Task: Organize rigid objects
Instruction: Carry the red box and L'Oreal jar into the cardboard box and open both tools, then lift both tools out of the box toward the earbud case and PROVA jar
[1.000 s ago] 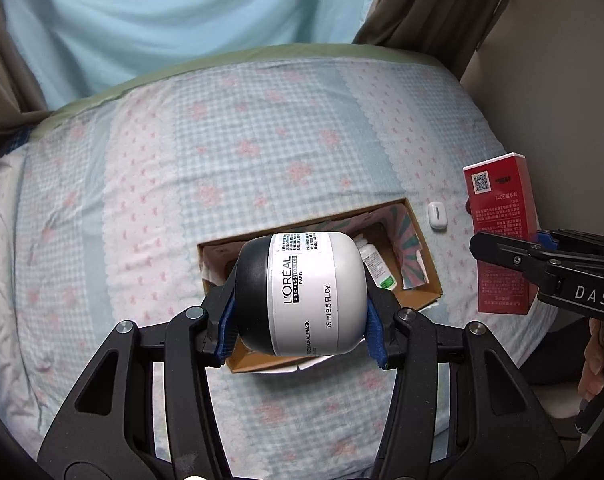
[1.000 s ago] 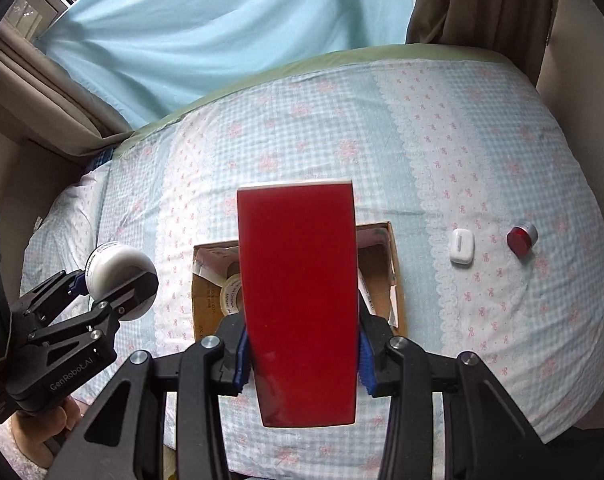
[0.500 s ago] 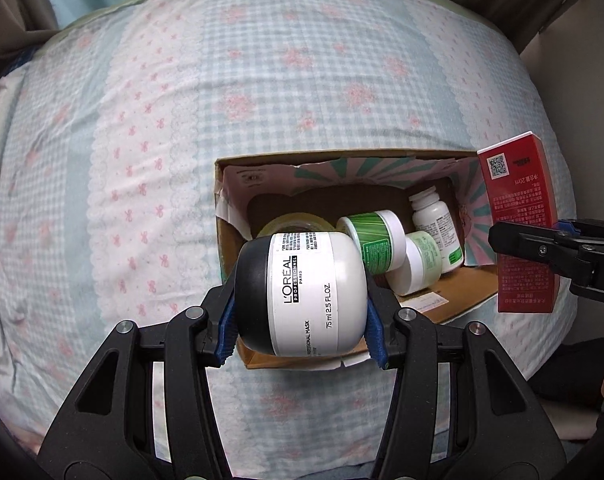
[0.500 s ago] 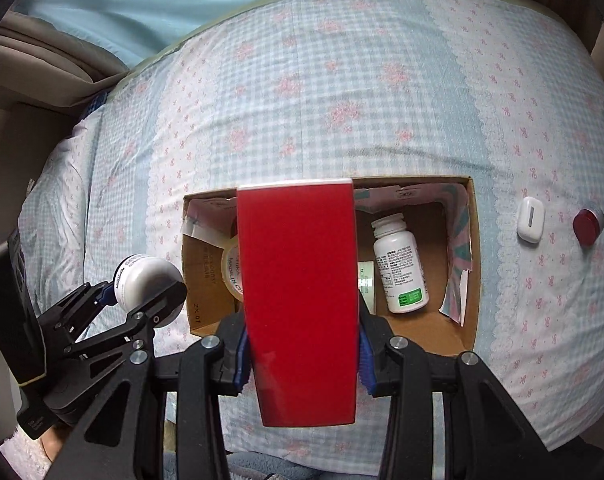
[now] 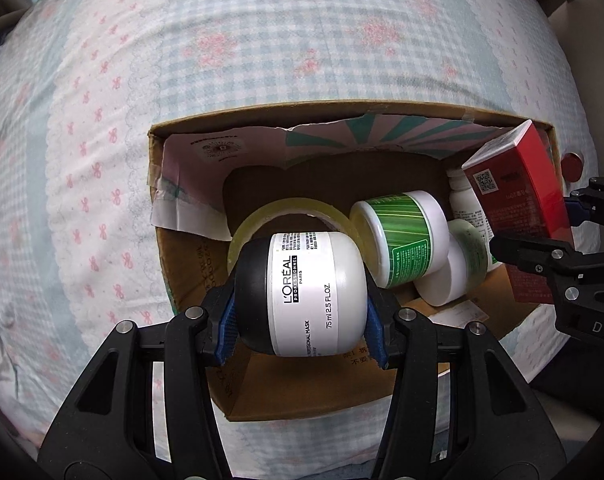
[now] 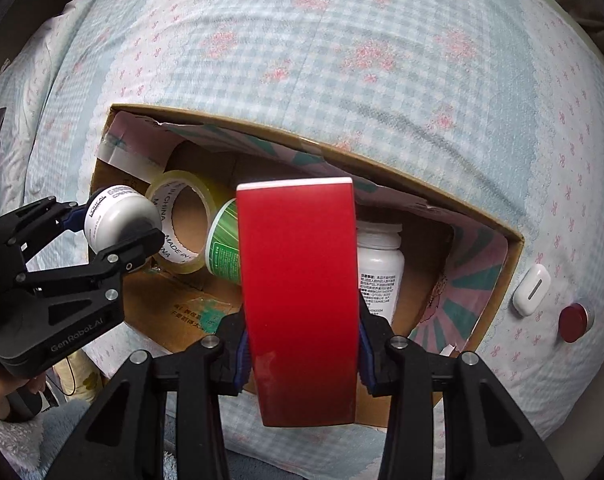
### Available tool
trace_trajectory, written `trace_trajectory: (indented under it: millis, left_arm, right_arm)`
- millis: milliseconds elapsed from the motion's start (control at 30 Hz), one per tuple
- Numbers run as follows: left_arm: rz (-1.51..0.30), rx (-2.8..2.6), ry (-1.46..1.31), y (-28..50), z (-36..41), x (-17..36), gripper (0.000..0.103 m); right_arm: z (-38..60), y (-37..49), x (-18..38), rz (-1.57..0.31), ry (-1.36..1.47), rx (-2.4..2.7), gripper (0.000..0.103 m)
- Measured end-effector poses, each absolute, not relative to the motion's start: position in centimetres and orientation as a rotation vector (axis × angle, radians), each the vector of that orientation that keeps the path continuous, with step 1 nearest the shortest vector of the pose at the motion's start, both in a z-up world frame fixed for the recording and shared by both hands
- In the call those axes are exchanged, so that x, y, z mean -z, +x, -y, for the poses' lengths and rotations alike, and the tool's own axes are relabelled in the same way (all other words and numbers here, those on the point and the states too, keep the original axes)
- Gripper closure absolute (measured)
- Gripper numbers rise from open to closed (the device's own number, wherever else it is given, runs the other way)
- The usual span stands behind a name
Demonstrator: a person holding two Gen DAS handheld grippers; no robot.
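the left gripper [image 5: 302, 312] is clamped on a white-and-black hair mask jar [image 5: 304, 294], while the right gripper [image 6: 302, 354] is clamped on a tall red carton [image 6: 297, 296], both poised over an open cardboard box [image 5: 189, 280] on a checked bedspread [image 5: 261, 40]. inside lie a tape roll [image 6: 181, 220], green-labelled jars [image 5: 402, 236] and a white pill bottle [image 6: 380, 268]. the step appears to be loading; next, each item likely needs lowering into free floor space before release.
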State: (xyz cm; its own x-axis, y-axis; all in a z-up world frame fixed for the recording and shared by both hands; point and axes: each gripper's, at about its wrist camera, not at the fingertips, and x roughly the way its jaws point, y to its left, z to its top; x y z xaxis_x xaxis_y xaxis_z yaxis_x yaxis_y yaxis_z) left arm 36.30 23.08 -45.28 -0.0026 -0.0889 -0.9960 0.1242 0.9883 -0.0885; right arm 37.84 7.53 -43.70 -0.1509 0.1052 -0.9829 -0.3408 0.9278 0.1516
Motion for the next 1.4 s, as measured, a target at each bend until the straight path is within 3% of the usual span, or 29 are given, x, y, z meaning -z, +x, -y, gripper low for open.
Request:
trace_trajectory:
  millis: [400,433,467,500,533,1000,1400]
  left_arm:
    - [-1.604,0.213,0.173,36.5,-20.4,46.6,0.054]
    - [-1.597,0.224,0.178,36.3,-20.2,46.5,0.035]
    - [-1.588,0.239,0.175,36.2,-19.9,46.2,0.0]
    - [-1.573,0.254,0.163,36.0,-19.8,45.9,0.001]
    - [-1.568,0.264,0.153,36.0,-19.7,45.7,0.0]
    - [-1.559,0.245,0.139,34.9,-18.9,44.2,0.0]
    - [-1.424,0.217,0.091,31.8,-21.7,35.8,0.0]
  right_arm:
    - [-8.0,39.4,45.4,-1.74,-0.202,-0.444,0.063]
    - [-8.0,39.4,45.5,-1.742,-0.196,-0.44,0.056]
    - [-7.8,39.5,45.5,-1.744,-0.178,-0.431,0.037]
    - [-7.5,39.6,45.3,-1.739,-0.149,-0.423,0.022]
    - [-7.1,39.7,45.1,-1.731,-0.124,-0.416,0.0]
    - [-4.7,38.2,43.7,-1.73,-0.04,-0.295,0.0]
    - [-5.0,35.8,36.8,-1.598,-0.038,-0.273,0.0]
